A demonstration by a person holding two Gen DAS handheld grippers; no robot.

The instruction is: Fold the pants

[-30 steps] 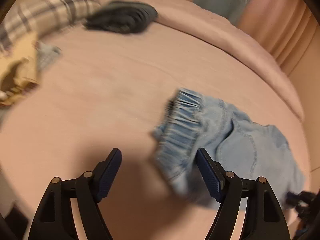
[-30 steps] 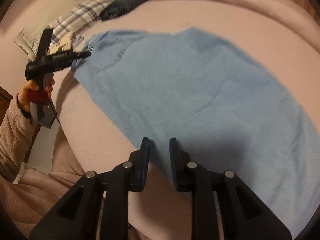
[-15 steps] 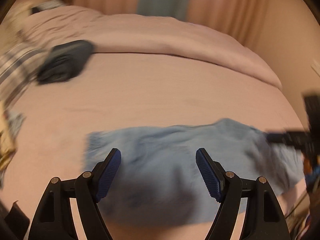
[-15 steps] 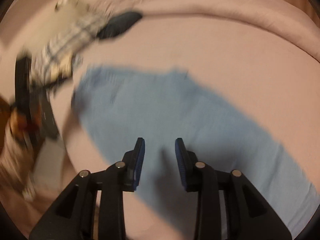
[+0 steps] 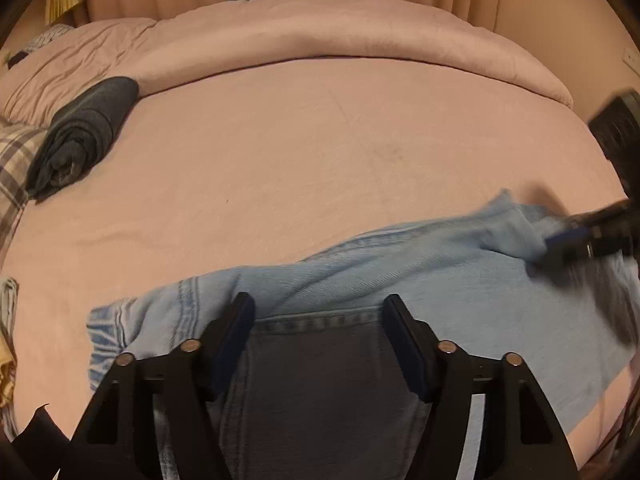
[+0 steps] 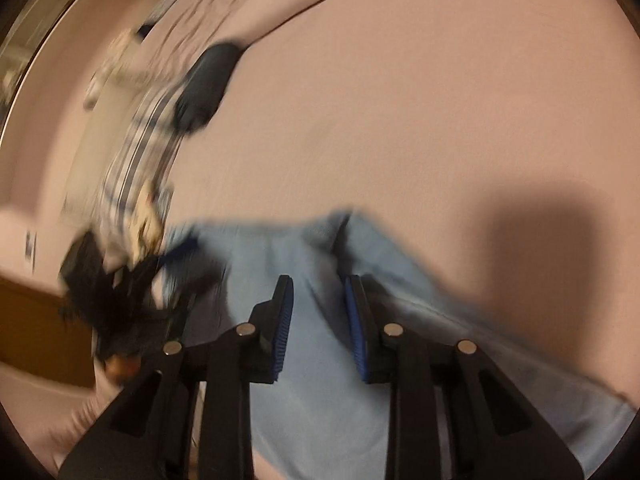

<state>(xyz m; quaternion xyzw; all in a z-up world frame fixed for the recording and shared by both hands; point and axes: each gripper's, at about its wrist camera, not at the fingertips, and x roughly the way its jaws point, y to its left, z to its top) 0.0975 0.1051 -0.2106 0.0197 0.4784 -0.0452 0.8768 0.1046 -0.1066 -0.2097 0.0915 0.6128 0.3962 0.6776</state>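
The pants (image 5: 420,280) are light blue denim on a pink bed (image 5: 300,152). A dark grey rolled garment (image 5: 80,136) lies by plaid grey-and-white cloth (image 5: 12,160). Both grippers are black with blue-padded jaws.

A second ago the pants (image 5: 400,280) lay bunched off to the right of the left gripper (image 5: 318,320); now they stretch flat across the bed (image 5: 320,140) and the gripper's wide-apart fingers stand over the back pocket, near the waistband. The right gripper (image 6: 318,304) was almost closed at the cloth's near edge; its jaws have since parted and it sits over the cloth. In the left view (blurred there) it now seems to press on the far right end of the pants.
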